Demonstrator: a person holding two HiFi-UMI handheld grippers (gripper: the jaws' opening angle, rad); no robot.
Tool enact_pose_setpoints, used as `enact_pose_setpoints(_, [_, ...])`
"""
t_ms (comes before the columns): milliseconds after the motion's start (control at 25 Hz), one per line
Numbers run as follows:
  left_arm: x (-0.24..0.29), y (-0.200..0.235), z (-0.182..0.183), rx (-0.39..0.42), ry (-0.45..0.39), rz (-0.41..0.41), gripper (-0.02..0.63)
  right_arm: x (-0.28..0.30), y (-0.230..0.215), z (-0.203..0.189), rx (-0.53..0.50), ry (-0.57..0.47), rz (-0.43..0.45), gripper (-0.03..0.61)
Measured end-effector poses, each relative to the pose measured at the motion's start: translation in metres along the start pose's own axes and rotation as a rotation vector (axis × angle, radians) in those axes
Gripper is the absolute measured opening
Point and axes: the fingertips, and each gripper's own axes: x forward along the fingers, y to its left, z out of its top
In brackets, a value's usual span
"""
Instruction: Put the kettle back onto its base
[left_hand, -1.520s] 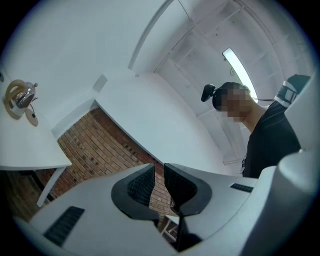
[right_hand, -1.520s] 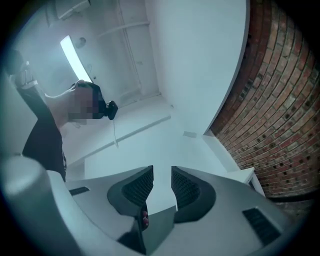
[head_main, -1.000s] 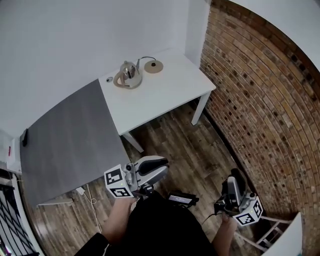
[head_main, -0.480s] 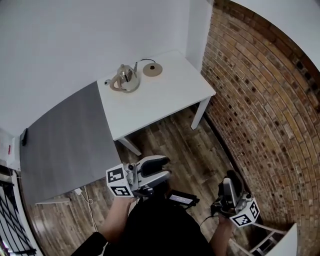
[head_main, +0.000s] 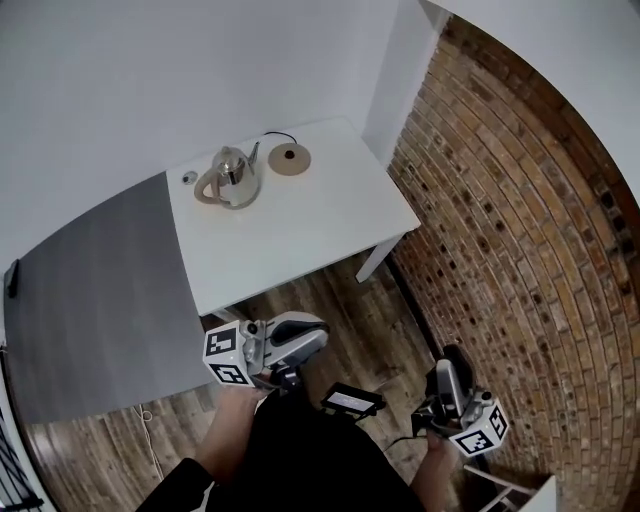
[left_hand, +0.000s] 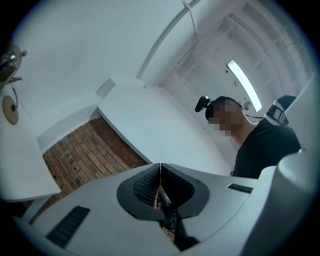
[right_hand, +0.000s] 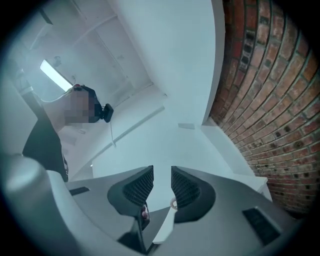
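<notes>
Shiny metal kettle with a tan loop handle (head_main: 232, 175) stands upright on the white rectangular table (head_main: 300, 225), off its round tan base disc (head_main: 290, 156). The base lies just beside the kettle, toward the red brick wall (head_main: 520, 240), apart from it, with a thin black cord looping off behind. A small round grey item (head_main: 189, 177) on the kettle's other side is too small to identify. Both grippers are low, well apart from the table. Left gripper (head_main: 318, 334): its own view shows the jaws have just been closing and now meet tip to tip, nothing between them. That view catches the kettle only as a sliver cut off at the frame edge, the base below it. Right gripper (head_main: 449, 362): its own view shows the jaws a narrow gap apart and empty, with only white wall, brick and a ceiling light strip (right_hand: 55, 75) beyond. A black device (head_main: 352, 400) at the person's waist is hard to make out.
</notes>
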Motion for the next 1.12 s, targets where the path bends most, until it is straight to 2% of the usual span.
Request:
enact_pose_setpoints(280, [-0.038,0.061,0.061,0.058,-0.098,0.125,0.018,0.111,-0.020,-0.026,0.024,0.139,0.069,0.114])
enact_pose_setpoints(480, [-0.055,0.100,0.092,0.111,-0.122,0.177,0.018,0.171,-0.043,-0.043,0.060,0.192,0.099,0.114])
enact_pose_setpoints(560, [-0.058,0.114,0.094,0.118,-0.109,0.209,0.018,0.186,-0.055,-0.052,0.076,0.219,0.110,0.114])
enact_pose_setpoints(720, [-0.070,0.130,0.095,0.169,-0.019,0.304,0.018,0.219,-0.065,-0.072,0.118,0.269,0.138,0.114])
enact_pose_setpoints(1120, [-0.098,0.178,0.125,0.240,-0.075,0.552,0.036,0.302,-0.101,-0.105,0.211,0.370,0.304,0.114])
